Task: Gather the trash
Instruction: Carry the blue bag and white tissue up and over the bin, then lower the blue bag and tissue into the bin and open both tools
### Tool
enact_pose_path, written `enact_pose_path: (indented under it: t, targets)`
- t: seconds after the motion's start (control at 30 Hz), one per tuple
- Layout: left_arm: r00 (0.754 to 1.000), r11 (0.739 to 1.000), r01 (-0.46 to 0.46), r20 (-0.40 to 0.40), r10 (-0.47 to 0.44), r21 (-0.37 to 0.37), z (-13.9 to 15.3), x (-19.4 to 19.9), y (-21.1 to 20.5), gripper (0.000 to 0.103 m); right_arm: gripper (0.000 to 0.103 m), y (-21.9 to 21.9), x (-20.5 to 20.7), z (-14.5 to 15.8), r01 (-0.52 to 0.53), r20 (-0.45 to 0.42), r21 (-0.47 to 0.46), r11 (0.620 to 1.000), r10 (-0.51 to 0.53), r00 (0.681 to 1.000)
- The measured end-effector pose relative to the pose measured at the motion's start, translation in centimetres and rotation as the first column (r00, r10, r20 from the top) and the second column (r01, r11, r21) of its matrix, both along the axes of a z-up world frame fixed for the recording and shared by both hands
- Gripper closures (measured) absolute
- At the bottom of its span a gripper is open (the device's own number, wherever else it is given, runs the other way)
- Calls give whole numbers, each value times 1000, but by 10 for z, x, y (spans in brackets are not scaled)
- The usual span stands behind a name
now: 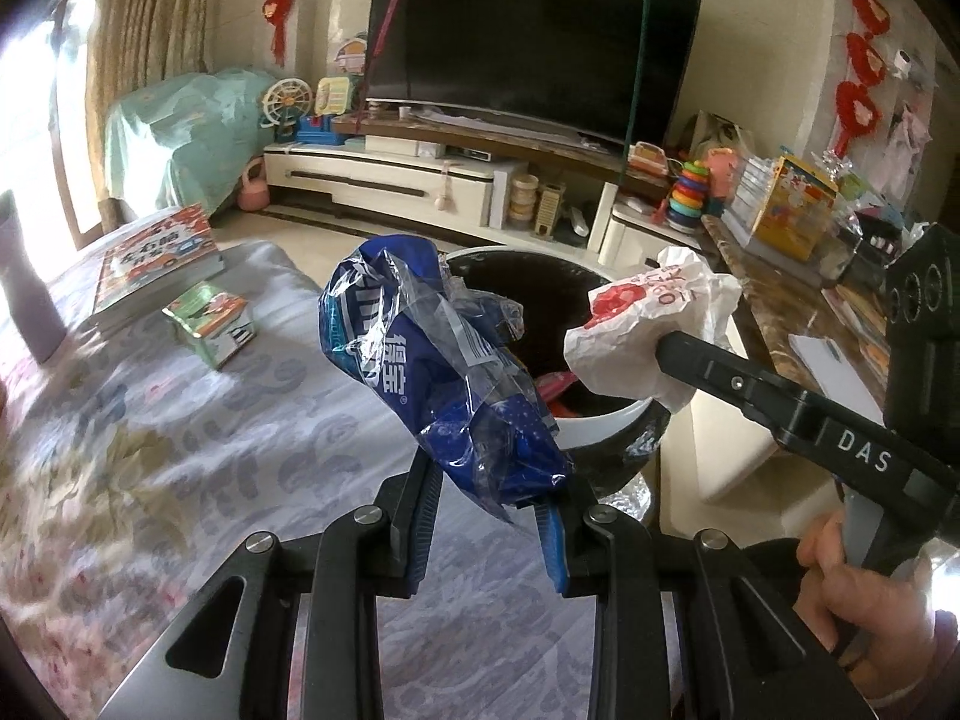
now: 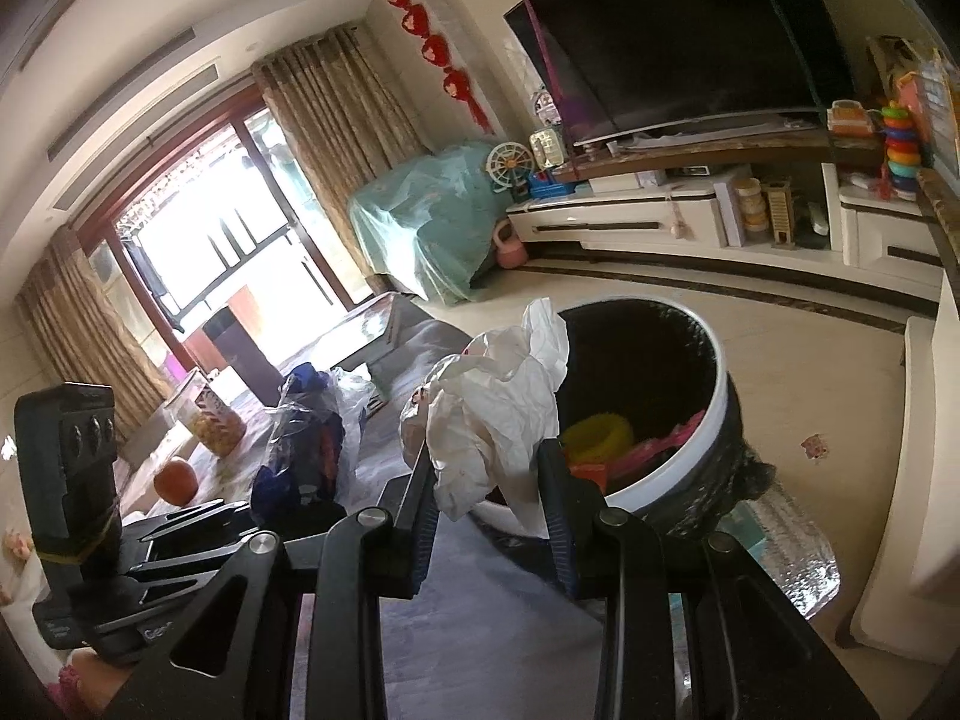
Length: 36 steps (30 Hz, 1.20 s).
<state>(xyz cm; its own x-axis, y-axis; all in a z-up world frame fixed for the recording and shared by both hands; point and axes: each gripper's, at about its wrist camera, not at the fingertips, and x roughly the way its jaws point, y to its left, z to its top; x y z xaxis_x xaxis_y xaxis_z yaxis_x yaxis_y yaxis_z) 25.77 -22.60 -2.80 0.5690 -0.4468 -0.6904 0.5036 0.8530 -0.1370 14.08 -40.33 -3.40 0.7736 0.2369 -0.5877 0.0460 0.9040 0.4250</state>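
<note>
My left gripper [image 1: 495,483] is shut on a crumpled blue plastic wrapper [image 1: 432,366], held over the table edge just before the bin. My right gripper [image 2: 489,480] is shut on a crumpled white paper bag [image 2: 498,408] with red print, held at the bin's near rim; it also shows in the left wrist view [image 1: 648,330]. The white-rimmed trash bin [image 1: 612,420] with a black liner stands beyond the table edge and holds yellow and pink trash [image 2: 600,435]. In the right wrist view the left gripper [image 2: 240,516] and its blue wrapper [image 2: 306,450] sit at the left.
The table [image 1: 150,450] has a floral cloth, a book [image 1: 156,264], a small box [image 1: 210,321] and a purple cup [image 1: 27,294]. An orange [image 2: 175,480] and a snack jar [image 2: 219,420] lie on it. A TV [image 1: 528,36] on a cluttered stand is beyond.
</note>
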Motion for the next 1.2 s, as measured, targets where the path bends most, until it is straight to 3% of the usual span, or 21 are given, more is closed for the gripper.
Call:
enact_pose_path:
  t: [1.2]
  targets:
    - [998, 997, 61, -15, -61, 45, -1, 46, -57, 75, 71, -33, 31, -1, 43, -50, -41, 998, -45, 998]
